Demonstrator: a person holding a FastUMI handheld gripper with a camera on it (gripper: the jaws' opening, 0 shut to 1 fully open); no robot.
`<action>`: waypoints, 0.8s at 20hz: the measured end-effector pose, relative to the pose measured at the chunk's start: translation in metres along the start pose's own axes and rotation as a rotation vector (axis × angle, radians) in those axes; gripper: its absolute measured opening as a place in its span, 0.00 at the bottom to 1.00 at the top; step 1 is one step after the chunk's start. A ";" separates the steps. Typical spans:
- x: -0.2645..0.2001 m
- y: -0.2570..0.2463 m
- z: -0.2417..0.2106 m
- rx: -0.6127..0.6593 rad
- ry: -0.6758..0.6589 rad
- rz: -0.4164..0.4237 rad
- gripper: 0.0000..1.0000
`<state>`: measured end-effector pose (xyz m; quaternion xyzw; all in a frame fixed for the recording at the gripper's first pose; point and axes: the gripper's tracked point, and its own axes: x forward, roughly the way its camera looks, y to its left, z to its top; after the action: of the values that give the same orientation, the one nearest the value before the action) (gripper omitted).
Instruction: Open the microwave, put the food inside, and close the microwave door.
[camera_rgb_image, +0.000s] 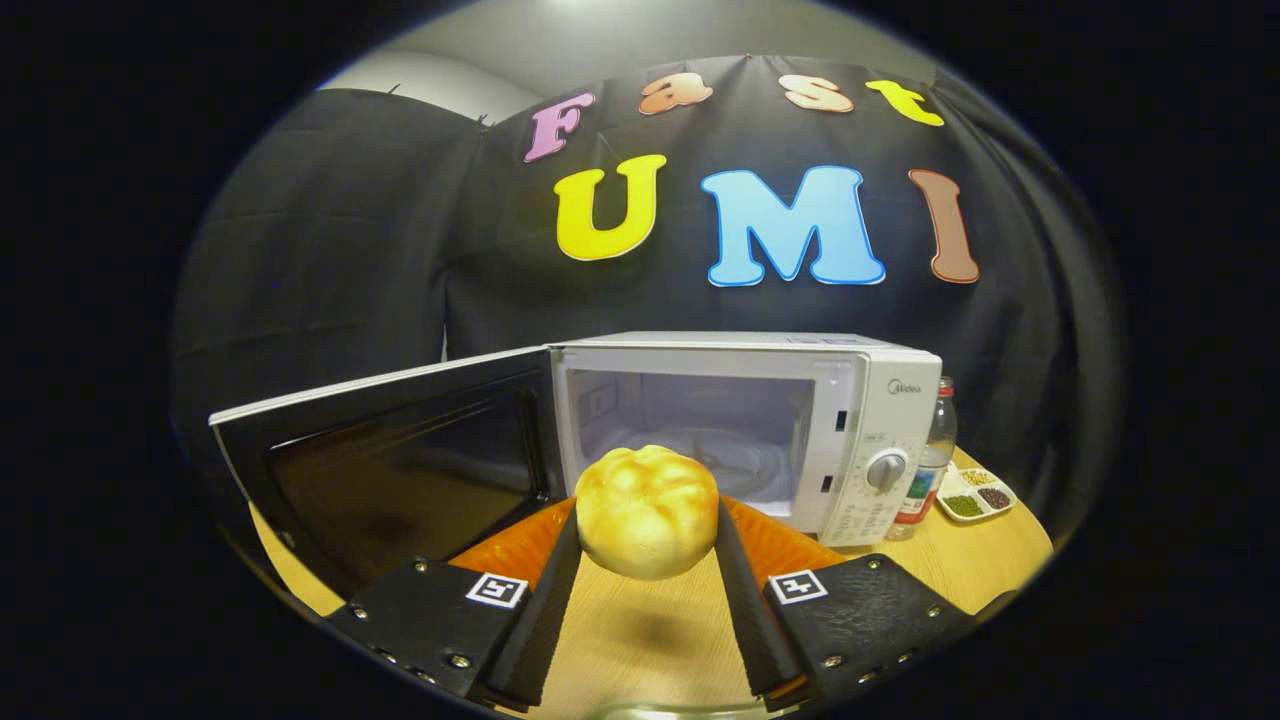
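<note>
Wooden table (640, 630) below, and the gripper (648, 545) has both fingers clamped on the bun (647, 510), lifted just short of the microwave (745, 430). Door (390, 455) hangs wide to the left. Best to drive straight ahead, level, clearing the sill before lowering onto the turntable (735, 455).

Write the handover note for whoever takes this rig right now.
Gripper: shut on the bun, both fingers pressing its sides, bun lifted above the table.
Microwave: just beyond the bun, door swung wide open to the left, cavity looks bare apart from its turntable.
Orange plate: on the table under the bun.
Done: door opened, bun picked up.
Left: place the bun inside, release, close the door.
</note>
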<state>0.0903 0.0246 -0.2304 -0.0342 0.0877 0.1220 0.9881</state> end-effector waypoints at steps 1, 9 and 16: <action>0.015 -0.001 0.002 0.011 0.002 -0.004 0.73; 0.119 -0.025 -0.006 0.054 0.031 -0.046 0.73; 0.195 -0.045 -0.023 0.056 0.045 -0.090 0.73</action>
<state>0.2839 0.0246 -0.2866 -0.0131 0.1114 0.0740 0.9909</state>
